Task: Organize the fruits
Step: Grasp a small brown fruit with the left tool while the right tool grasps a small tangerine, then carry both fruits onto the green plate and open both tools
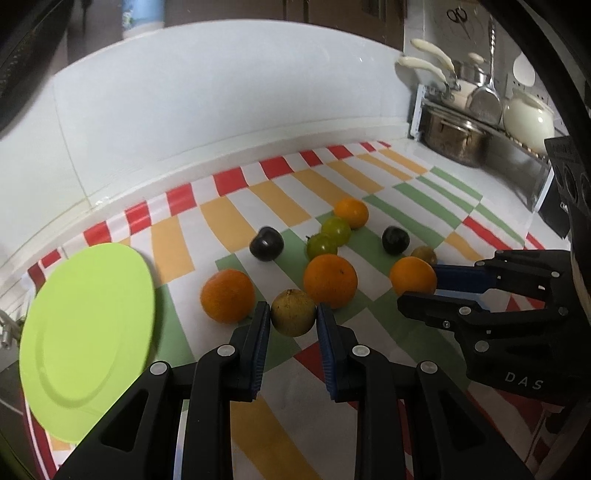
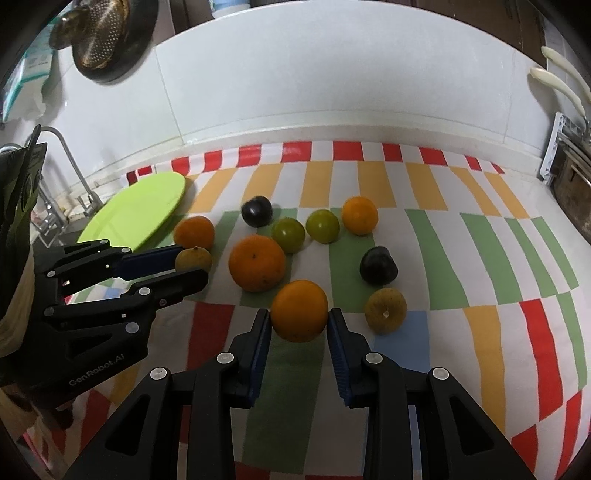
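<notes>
Several fruits lie on a striped cloth (image 1: 258, 192). My left gripper (image 1: 293, 314) is shut on a brownish-green round fruit (image 1: 293, 312), which also shows in the right wrist view (image 2: 192, 258). My right gripper (image 2: 299, 314) is shut on an orange (image 2: 300, 310), seen from the left wrist too (image 1: 412, 275). Other oranges (image 1: 227, 295) (image 1: 330, 280) (image 1: 351, 212), two green fruits (image 1: 335, 229) (image 1: 321, 245), two dark plums (image 1: 266, 243) (image 1: 395, 240) and another brownish fruit (image 2: 386, 310) lie loose. A lime-green plate (image 1: 88, 314) sits at the left.
A white tiled wall (image 1: 221, 110) runs behind the cloth. A rack with pots and a white kettle (image 1: 528, 116) stands at the right. A tap (image 2: 70, 162) and sink are at the left past the plate. A colander (image 2: 99, 33) hangs on the wall.
</notes>
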`<state>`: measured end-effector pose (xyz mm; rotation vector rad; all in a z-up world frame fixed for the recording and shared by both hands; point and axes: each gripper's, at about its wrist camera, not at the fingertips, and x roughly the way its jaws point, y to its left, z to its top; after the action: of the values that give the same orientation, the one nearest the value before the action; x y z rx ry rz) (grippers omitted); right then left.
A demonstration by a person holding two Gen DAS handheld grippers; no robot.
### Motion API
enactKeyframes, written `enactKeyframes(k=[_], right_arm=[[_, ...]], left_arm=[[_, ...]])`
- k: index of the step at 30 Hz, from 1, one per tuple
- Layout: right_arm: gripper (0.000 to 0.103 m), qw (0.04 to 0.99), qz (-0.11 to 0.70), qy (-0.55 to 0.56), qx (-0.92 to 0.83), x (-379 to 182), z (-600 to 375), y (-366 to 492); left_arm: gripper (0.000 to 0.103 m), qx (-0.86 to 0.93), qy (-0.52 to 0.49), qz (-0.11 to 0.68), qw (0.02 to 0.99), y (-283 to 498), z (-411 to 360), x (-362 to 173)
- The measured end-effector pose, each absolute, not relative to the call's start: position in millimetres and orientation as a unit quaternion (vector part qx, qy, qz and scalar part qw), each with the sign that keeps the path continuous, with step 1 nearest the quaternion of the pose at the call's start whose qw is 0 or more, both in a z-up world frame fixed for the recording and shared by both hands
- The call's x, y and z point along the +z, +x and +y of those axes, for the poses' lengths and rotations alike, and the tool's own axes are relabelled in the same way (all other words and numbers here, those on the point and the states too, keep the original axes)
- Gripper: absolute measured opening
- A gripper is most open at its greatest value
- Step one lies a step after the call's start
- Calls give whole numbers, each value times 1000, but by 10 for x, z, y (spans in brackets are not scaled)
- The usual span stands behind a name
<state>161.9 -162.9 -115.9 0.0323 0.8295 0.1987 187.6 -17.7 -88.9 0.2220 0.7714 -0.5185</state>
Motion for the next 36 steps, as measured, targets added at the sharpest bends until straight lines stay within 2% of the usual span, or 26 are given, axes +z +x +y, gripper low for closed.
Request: enactKeyframes(k=[19, 36], right_arm=[[32, 922, 349, -5, 169, -700, -1270, 1478], [32, 920, 296, -44, 252, -398, -605, 1669]], left_arm=[[26, -169, 61, 323, 929, 1530, 298, -421], [26, -51, 12, 305, 951, 1475, 1017, -331]])
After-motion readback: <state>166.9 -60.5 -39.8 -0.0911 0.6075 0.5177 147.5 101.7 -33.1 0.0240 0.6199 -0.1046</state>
